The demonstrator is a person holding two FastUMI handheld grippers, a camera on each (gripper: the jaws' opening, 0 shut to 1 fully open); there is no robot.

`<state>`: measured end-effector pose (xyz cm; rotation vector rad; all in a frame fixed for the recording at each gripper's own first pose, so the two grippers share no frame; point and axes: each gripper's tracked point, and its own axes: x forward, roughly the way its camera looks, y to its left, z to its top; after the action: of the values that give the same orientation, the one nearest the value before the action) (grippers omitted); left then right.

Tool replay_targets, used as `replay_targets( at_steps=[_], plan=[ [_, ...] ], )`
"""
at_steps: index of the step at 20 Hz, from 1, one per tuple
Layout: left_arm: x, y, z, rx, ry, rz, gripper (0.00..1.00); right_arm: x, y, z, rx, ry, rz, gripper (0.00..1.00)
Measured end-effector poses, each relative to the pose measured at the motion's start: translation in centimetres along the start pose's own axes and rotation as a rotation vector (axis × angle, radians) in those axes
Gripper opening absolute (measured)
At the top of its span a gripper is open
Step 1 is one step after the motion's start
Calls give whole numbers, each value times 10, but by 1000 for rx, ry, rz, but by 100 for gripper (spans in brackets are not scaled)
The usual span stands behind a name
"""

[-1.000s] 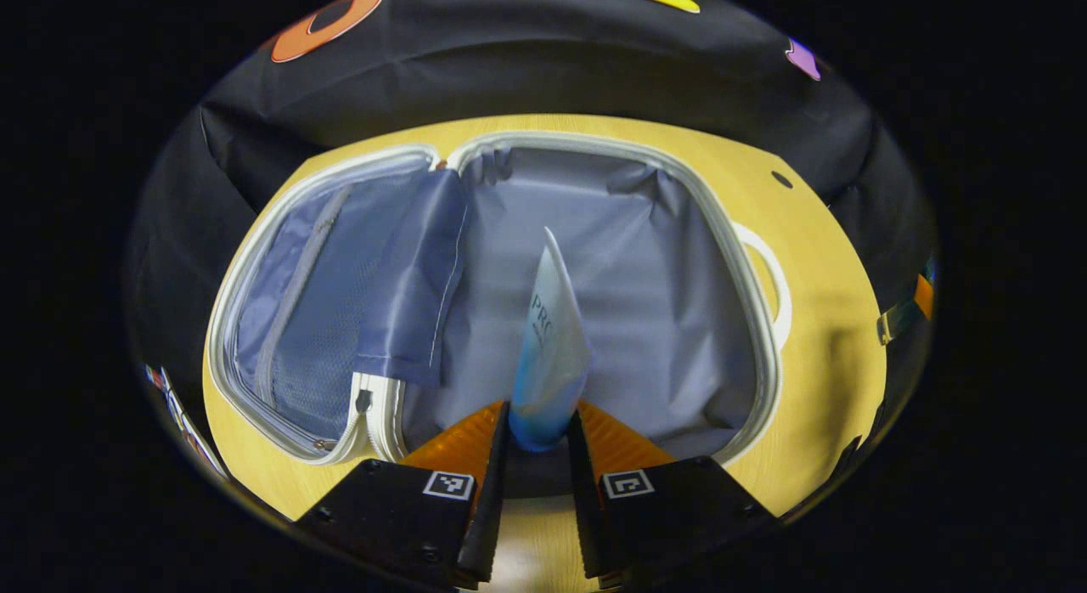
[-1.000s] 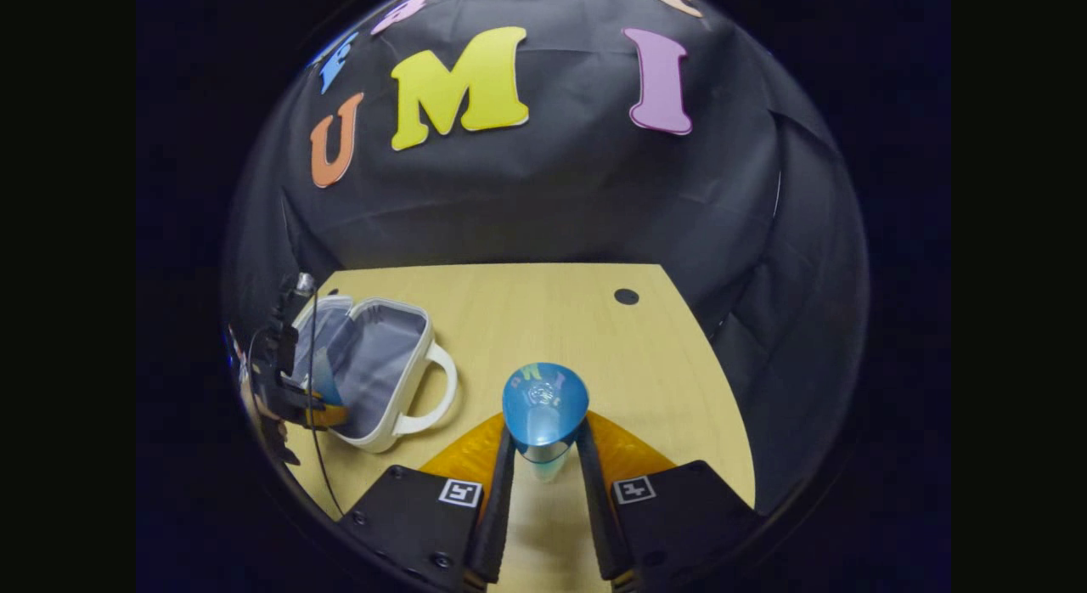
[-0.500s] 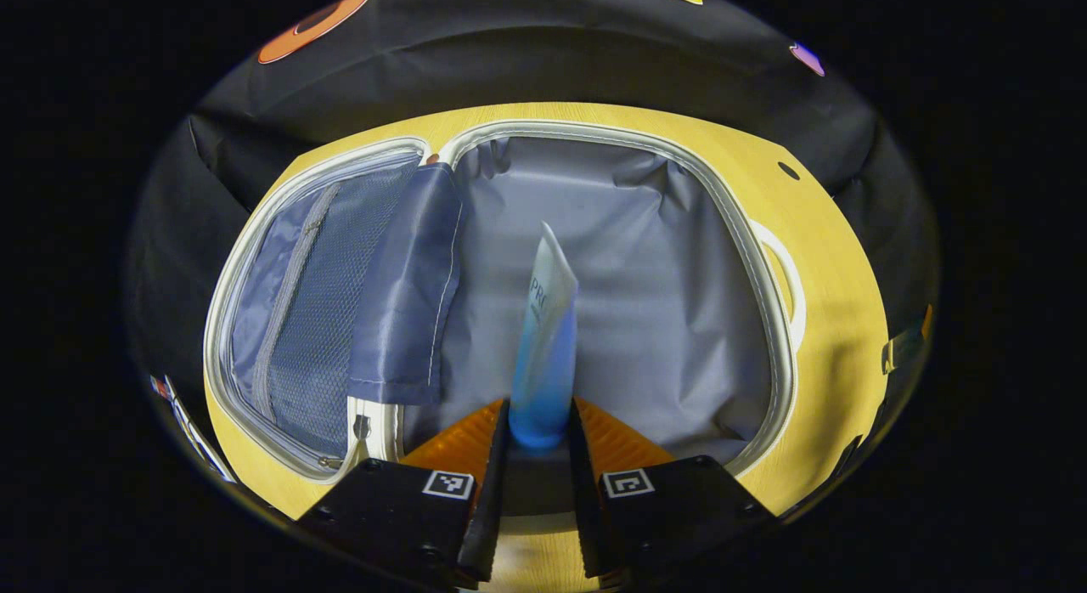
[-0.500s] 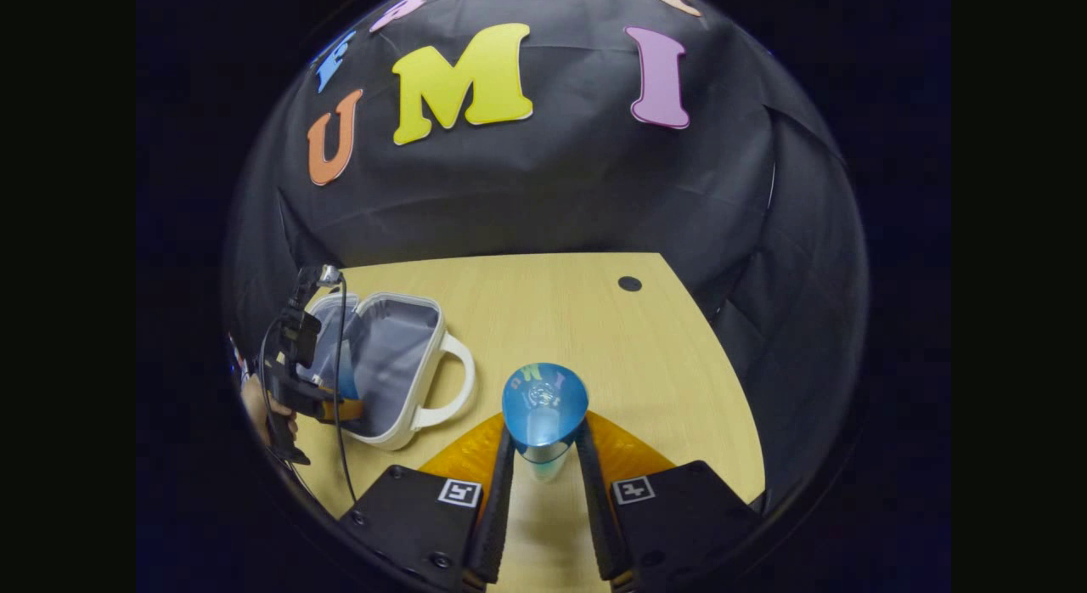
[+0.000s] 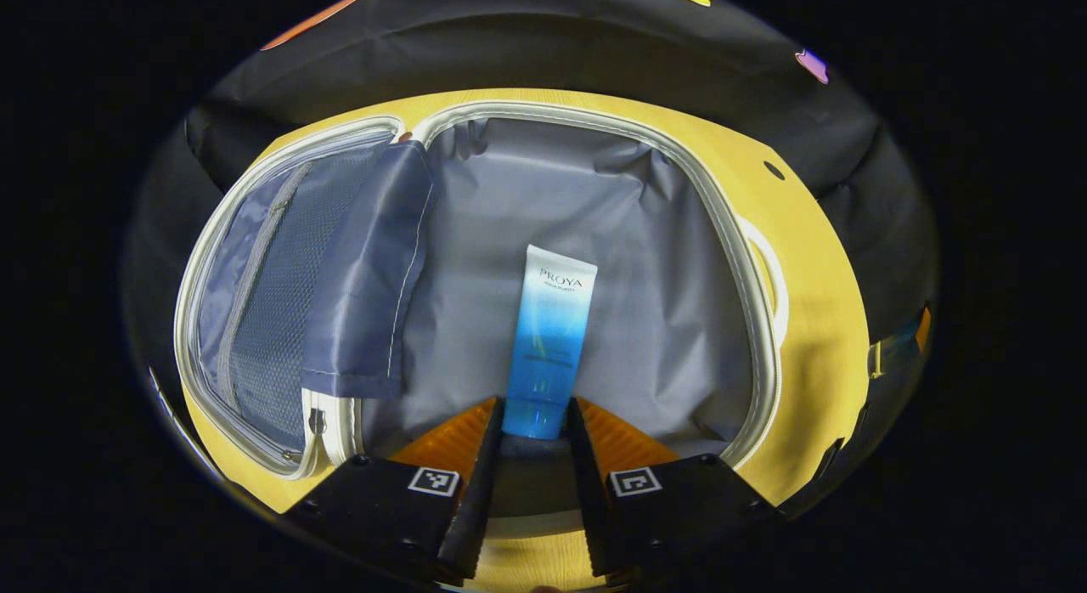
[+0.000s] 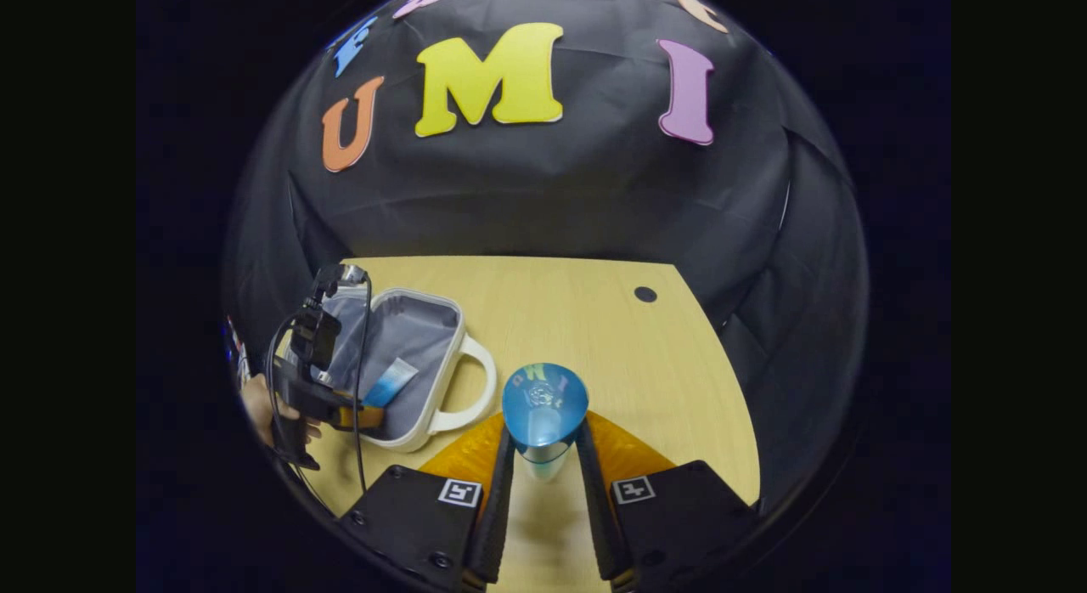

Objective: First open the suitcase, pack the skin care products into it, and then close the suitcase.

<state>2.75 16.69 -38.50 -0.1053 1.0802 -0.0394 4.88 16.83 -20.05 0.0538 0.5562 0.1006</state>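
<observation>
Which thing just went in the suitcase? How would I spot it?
Find the open white suitcase on the yellow table. On its grey lining lies a flat tube, white at the far end, fading to blue near the left gripper. The mesh pocket beside it holds nothing blue.

Printed lettering is carried on the white end of the tube (image 5: 550,338), straight ahead of the jaws; the smaller line beneath it is too fine to be read. Coloured letters on the bottle top (image 6: 543,396), held between the jaws, are blurred. A square coded marker (image 5: 433,481) is borne on either side behind each pair of jaws.
</observation>
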Motion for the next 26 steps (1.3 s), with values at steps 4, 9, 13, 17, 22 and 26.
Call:
replay_targets(
  at_steps=[4,9,13,17,22,26],
  plan=[
    [-24,-8,7,-18,-87,-43,71,5,27,22,-2,-22,45,39],
    [-62,0,13,-14,-235,-81,82,21,78,41,-19,-31,116,36],
    [-84,27,8,-59,-344,-91,89,38,129,36,-8,8,186,39],
    [-128,54,11,-83,-527,-92,90,65,170,14,-2,89,220,39],
    [-159,80,8,-48,-610,-40,90,94,197,-35,41,255,211,39],
    [-175,103,15,-29,-656,27,90,103,204,-43,72,277,192,40]
  ],
)
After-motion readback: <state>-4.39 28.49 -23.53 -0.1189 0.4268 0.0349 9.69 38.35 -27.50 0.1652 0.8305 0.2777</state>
